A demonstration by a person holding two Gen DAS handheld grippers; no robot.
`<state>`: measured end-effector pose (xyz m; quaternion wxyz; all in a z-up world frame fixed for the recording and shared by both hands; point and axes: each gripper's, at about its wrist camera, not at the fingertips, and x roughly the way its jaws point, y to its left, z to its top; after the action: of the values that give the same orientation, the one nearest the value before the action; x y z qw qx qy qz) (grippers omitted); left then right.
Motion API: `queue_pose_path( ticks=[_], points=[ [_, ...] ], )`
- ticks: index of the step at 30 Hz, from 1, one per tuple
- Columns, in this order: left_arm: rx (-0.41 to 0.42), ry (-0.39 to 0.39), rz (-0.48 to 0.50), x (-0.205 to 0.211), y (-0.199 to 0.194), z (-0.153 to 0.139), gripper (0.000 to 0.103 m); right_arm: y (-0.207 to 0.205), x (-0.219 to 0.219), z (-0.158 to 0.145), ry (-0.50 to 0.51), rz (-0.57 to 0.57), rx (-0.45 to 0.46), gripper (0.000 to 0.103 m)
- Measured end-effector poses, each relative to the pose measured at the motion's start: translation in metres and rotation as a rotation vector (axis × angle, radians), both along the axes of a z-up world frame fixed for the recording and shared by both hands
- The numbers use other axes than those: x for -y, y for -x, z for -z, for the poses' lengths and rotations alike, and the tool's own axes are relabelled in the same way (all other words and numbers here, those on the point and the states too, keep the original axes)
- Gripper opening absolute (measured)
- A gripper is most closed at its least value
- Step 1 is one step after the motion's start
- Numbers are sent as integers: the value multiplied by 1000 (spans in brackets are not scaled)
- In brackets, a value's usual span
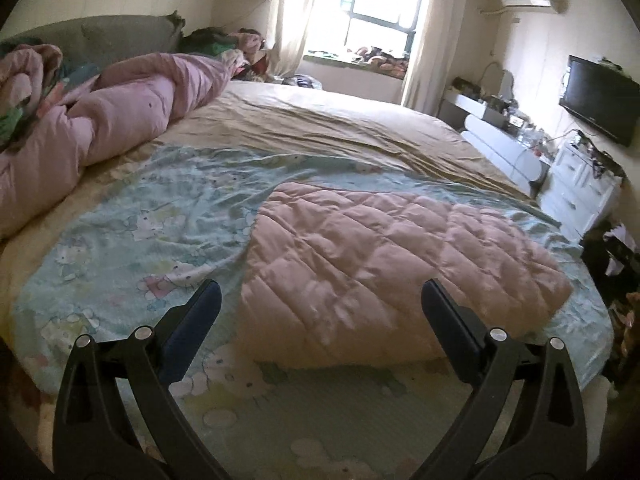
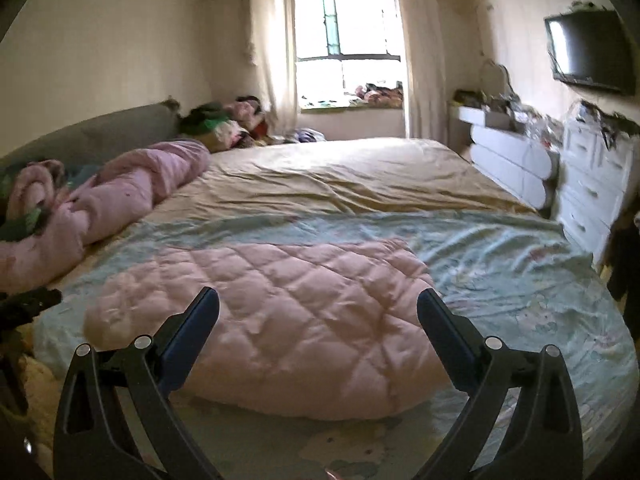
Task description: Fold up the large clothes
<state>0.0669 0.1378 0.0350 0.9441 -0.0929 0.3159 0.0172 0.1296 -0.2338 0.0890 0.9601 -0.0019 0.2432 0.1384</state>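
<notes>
A pink quilted padded garment lies folded into a thick flat bundle on the light blue cartoon-print sheet at the near end of the bed. It also shows in the right wrist view. My left gripper is open and empty, held just above the bundle's near left edge. My right gripper is open and empty, held above the bundle's near edge. A dark part of the left gripper shows at the far left of the right wrist view.
A rumpled pink duvet lies along the bed's left side by the grey headboard. A tan sheet covers the far half of the bed. White drawers, a wall TV and a cluttered desk stand to the right.
</notes>
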Motion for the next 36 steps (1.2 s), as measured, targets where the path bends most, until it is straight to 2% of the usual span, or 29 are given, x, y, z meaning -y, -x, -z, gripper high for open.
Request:
queue_pose_path(
  ticks=[5,8,10,17,24,26,31,36],
  points=[
    [41,-3,3,8,31,-12,94,28,-20,-20,-8,-29,41,99],
    [64,16,6,10,52,-10,94,49,-34,-22,-36,-29,57,99],
    [65,25,10,12,62,-5,94,63,-44,-17,-29,-32,63,99],
    [56,-39,13,24,88,14,94,108,-78,22,17,-9,70,99],
    [66,-21,-1,25,95,24,94,121,-93,65,-10,-11,-75,99],
    [76,-15,2,26,96,24,94,120,-95,67,0,-6,-84,99],
    [62,-20,-7,29,95,27,94,125,-98,63,-11,-3,-41,99],
    [53,-39,5,35,94,30,94,124,-106,69,5,-46,-67,99]
  ],
)
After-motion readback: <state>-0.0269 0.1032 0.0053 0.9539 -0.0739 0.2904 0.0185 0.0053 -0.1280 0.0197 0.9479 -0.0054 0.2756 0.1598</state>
